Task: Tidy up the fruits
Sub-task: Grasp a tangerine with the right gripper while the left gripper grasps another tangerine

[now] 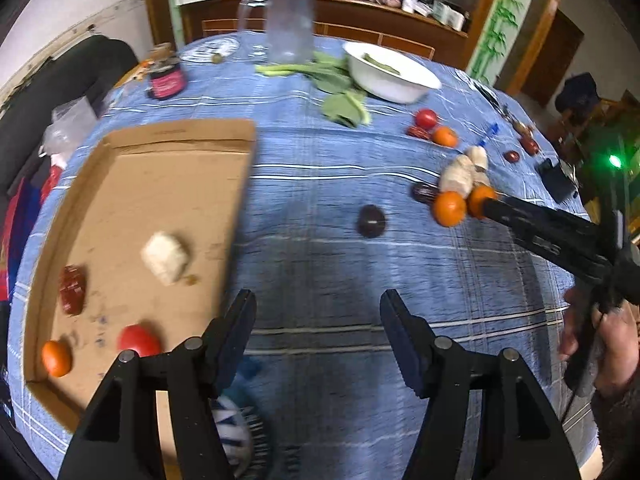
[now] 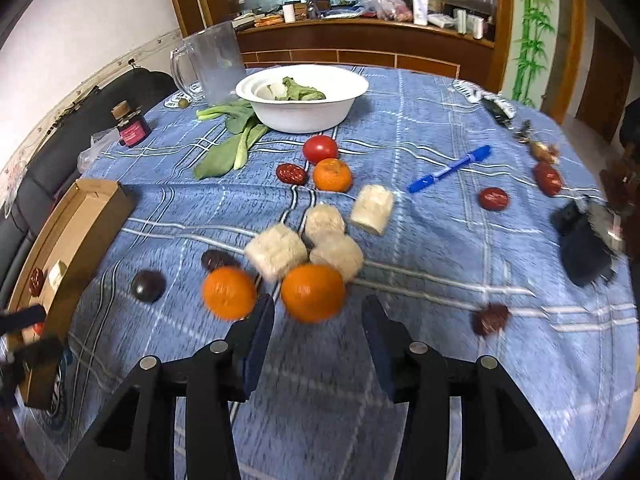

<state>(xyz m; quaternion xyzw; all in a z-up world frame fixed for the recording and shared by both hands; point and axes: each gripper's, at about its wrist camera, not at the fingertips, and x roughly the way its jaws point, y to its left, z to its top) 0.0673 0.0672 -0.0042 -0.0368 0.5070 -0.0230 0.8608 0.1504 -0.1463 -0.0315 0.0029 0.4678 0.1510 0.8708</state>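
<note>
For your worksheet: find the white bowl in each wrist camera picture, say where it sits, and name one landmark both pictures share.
Left wrist view: white bowl at upper right of centre, far side of the table.
Right wrist view: white bowl at upper centre, leafy greens inside.
Shared landmark: the clear plastic jug just left of the bowl.

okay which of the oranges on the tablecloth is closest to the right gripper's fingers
The orange just ahead of the right gripper, level with its open fingertips. Another orange lies outside the left finger, and a third sits far back beside the tomato.
</note>
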